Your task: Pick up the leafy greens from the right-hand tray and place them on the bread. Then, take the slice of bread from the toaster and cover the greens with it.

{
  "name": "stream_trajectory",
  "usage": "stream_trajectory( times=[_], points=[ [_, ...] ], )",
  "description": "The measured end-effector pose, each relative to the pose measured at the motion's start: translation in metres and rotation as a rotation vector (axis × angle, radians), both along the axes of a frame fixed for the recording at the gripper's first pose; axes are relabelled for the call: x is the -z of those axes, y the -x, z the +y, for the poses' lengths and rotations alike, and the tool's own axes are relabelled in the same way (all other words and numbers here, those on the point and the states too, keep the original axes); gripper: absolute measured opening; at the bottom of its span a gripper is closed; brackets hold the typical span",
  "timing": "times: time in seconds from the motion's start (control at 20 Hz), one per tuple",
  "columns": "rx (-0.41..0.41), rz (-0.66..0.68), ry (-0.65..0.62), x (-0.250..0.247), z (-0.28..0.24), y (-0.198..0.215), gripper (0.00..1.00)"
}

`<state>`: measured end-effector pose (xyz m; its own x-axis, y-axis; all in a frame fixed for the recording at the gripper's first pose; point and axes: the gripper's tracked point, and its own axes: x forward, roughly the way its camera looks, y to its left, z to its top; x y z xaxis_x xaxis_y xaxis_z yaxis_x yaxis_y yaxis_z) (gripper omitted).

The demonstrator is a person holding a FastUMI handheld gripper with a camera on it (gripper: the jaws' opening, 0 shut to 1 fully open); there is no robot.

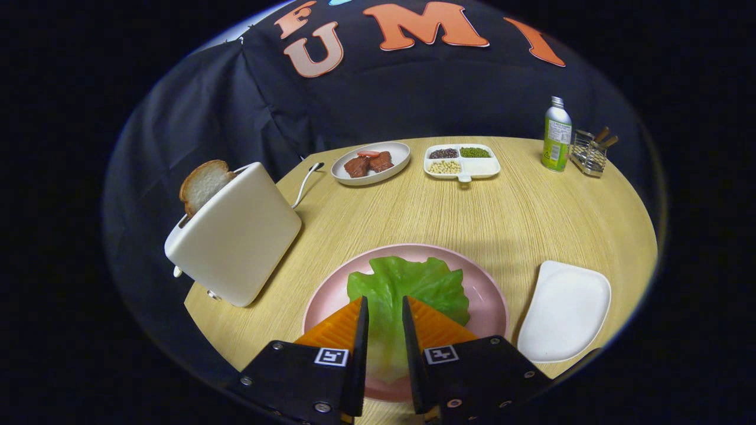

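Observation:
A green lettuce leaf (pixel 413 283) lies spread over the pink plate (pixel 493 295) just ahead of my fingers. Its pale stem end runs back between them. My gripper (pixel 385 302) is shut on that stem end, with only a narrow gap holding the leaf. Whatever lies under the leaf on the plate is hidden. The white toaster (pixel 236 236) stands to the left of the plate. A slice of bread (pixel 204 183) sticks up out of its slot. Right of the plate sits a bare white tray (pixel 564 310).
At the far side of the wooden table are a grey plate with meat pieces (pixel 371 162), a white divided dish of beans (pixel 462 160), a green bottle (pixel 556 136) and a wire holder (pixel 589 153). The toaster's cord (pixel 304 183) trails behind it.

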<state>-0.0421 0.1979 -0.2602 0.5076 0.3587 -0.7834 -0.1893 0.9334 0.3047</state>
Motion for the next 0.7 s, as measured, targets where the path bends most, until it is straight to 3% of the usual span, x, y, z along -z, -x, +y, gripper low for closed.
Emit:
stream_trajectory(
  times=[0.25, 0.5, 0.7],
  points=[
    [-0.03, -0.063, 0.003, -0.03, 0.012, -0.018, 0.49],
    [-0.082, -0.123, 0.0, -0.069, 0.038, -0.038, 0.78],
    [-0.112, -0.161, -0.034, -0.104, 0.067, -0.056, 0.84]
  ],
)
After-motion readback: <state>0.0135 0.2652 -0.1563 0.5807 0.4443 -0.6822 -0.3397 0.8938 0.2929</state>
